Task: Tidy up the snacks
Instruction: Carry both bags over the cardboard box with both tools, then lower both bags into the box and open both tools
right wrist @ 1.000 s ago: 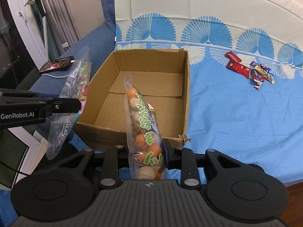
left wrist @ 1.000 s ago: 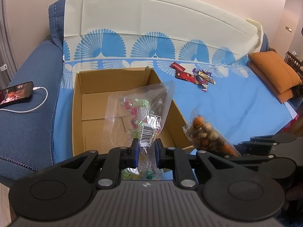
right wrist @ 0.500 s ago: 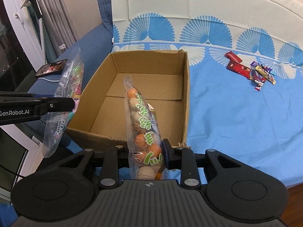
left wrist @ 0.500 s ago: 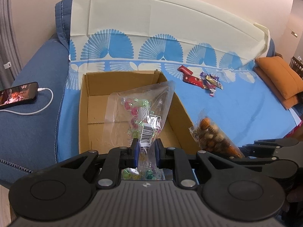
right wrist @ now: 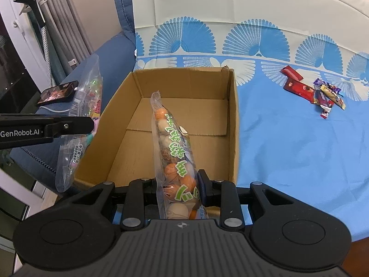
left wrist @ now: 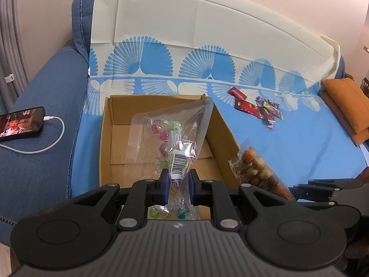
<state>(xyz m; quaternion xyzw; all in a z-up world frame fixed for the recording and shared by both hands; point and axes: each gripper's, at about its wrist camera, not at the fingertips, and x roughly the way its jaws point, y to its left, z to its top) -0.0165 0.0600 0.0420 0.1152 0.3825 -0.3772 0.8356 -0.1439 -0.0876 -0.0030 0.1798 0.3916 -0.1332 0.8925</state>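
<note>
My left gripper [left wrist: 177, 183] is shut on a clear bag of coloured candies [left wrist: 171, 136], held upright over the near edge of an open, empty cardboard box [left wrist: 106, 138]. My right gripper [right wrist: 178, 185] is shut on a long bag of orange and white snack balls [right wrist: 171, 152], standing up above the box's [right wrist: 233, 124] near rim. Each view shows the other bag: the snack-ball bag [left wrist: 256, 168] to the right, the candy bag [right wrist: 79, 124] to the left in the other gripper [right wrist: 91, 124].
The box sits on a blue and cream cloth [left wrist: 288, 152] over a blue sofa. A pile of small wrapped snacks [left wrist: 258, 108] [right wrist: 316, 91] lies on the cloth beyond the box. A phone on a cable [left wrist: 20, 121] rests on the armrest, and orange cushions [left wrist: 348, 106] lie far right.
Both grippers have moved forward toward the box with their bags still gripped. The box now lies closer and more centred in both views.
</note>
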